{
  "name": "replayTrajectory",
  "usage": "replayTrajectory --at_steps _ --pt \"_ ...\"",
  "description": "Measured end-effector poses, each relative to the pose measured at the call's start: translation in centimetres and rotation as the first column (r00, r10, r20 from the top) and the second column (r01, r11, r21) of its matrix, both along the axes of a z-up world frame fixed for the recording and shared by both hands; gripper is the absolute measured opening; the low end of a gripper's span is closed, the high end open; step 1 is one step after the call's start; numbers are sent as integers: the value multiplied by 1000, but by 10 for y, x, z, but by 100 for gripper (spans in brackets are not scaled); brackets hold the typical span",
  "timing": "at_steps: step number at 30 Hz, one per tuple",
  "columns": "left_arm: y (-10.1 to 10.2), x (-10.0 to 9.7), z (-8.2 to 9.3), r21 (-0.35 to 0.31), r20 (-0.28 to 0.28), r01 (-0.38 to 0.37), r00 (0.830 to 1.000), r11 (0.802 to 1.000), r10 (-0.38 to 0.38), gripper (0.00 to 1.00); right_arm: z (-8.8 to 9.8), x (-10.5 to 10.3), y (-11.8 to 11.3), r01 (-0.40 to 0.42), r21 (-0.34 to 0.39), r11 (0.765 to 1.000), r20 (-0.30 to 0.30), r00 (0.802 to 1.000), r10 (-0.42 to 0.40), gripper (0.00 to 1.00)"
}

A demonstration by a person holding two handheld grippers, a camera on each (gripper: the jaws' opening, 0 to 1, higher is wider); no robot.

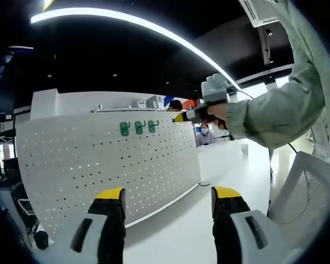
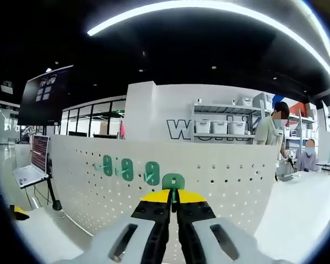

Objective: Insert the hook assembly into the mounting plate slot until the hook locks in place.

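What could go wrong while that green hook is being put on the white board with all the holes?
1. The right tool pinches the green hook by a thin edge, so it might twist or slip before it locks into the pegboard.
2. Three green hooks already sit close on its left; the new one might bump them.
3. The left tool hangs open, away from the board, so nothing steadies the board if it is pushed hard.
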State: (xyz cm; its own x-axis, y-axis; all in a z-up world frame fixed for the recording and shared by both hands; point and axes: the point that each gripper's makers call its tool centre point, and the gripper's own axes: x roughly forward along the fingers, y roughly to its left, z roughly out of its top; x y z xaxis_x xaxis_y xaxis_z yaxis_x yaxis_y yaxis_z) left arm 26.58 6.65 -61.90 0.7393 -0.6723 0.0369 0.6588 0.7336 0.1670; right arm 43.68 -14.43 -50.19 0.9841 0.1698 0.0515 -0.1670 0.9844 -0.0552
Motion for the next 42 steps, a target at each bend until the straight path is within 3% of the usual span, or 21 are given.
replayTrajectory --at_steps 24,42 --pt "4 4 0 -21 -15 -13 1000 1000 12 65 0 45 -4 43 -10 999 -11 999 -44 1" --pt "8 6 1 -35 -16 -23 1000 999 23 66 0 56 -7 60 2 998 -19 998 -60 1"
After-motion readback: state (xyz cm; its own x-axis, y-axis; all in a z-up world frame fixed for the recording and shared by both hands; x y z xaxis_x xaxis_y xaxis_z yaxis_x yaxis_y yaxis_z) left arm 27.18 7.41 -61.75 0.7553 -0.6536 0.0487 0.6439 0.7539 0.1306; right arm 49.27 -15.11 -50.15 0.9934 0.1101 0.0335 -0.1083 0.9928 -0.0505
